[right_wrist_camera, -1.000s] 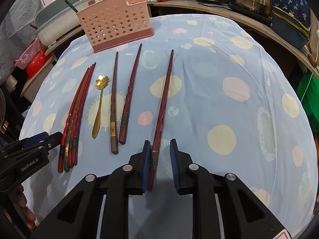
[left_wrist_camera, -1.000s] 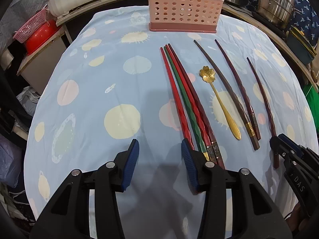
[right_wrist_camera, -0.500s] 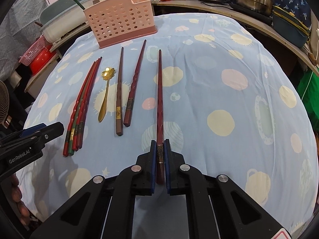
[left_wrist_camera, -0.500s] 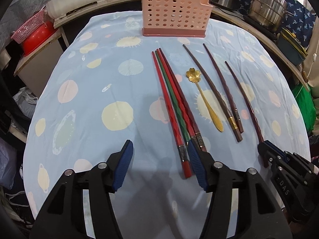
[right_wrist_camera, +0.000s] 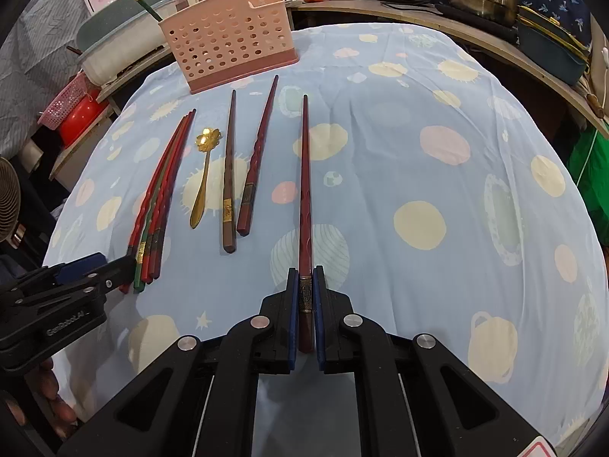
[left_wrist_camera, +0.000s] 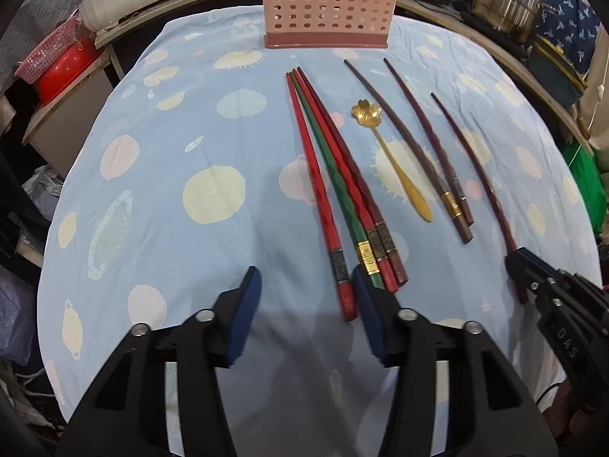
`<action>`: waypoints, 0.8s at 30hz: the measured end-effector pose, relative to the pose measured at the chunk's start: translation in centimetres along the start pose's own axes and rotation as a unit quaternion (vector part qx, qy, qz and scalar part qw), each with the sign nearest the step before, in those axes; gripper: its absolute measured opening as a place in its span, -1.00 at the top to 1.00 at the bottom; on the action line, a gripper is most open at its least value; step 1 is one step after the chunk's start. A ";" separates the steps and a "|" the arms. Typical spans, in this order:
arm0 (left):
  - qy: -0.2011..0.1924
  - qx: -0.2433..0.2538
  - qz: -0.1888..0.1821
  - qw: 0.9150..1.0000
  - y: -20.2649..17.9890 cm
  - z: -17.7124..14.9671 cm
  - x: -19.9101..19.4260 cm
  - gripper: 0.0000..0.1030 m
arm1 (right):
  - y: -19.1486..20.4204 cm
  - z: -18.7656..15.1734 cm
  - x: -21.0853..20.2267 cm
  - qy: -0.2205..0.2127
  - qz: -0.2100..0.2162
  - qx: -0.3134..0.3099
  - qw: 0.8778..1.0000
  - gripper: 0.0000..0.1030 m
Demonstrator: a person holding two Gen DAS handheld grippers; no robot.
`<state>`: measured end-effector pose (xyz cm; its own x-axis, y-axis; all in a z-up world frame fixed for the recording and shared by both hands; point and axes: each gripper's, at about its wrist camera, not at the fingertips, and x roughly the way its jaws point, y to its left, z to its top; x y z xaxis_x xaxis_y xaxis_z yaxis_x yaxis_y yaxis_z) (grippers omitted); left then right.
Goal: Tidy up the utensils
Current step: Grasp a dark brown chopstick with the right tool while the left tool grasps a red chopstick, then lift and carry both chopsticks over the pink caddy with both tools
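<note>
Right wrist view shows the right gripper (right_wrist_camera: 304, 297) clamped on 1 dark red chopstick (right_wrist_camera: 304, 175), the left gripper (left_wrist_camera: 304, 304) part-open and empty, while the pink basket (right_wrist_camera: 228, 45) apparently awaits all 7 utensils.

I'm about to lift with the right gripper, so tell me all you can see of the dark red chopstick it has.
The dark red chopstick is long and slim, glossy like lacquered wood, with a faint carved pattern and a dark metal-looking band near its thick end. That end sits clamped between the blue pads of the right gripper. It points straight away toward the pink basket, apart from the other utensils. Whether its tip rests on the tablecloth is unclear.
</note>
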<state>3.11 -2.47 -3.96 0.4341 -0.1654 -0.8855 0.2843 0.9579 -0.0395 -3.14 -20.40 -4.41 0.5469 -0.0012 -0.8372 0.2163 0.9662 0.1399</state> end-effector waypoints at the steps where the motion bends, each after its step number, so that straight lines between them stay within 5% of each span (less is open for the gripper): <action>1: -0.003 0.003 0.001 1.000 0.0 0.0 0.0 0.16 | 0.0 0.0 0.0 0.000 0.000 0.000 1.000 0.85; 7: -0.004 0.005 -0.008 1.000 0.3 0.1 -0.2 0.82 | 0.2 -0.2 -0.1 -0.001 0.001 -0.001 1.000 0.85; 13: -0.009 0.001 -0.009 1.000 0.6 0.3 -1.2 0.86 | 0.3 -0.2 -1.2 -0.010 0.005 0.000 1.000 0.86; 24: -0.078 -0.004 -0.016 0.997 1.2 4.3 -7.0 0.86 | 0.9 4.4 -6.1 -0.080 0.027 0.002 0.996 0.86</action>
<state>4.06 -1.16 4.15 0.5524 -0.2301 -0.8012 0.2937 0.9532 -0.0713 -2.78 -20.66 3.17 0.6802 0.0087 -0.7330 0.1861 0.9651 0.1841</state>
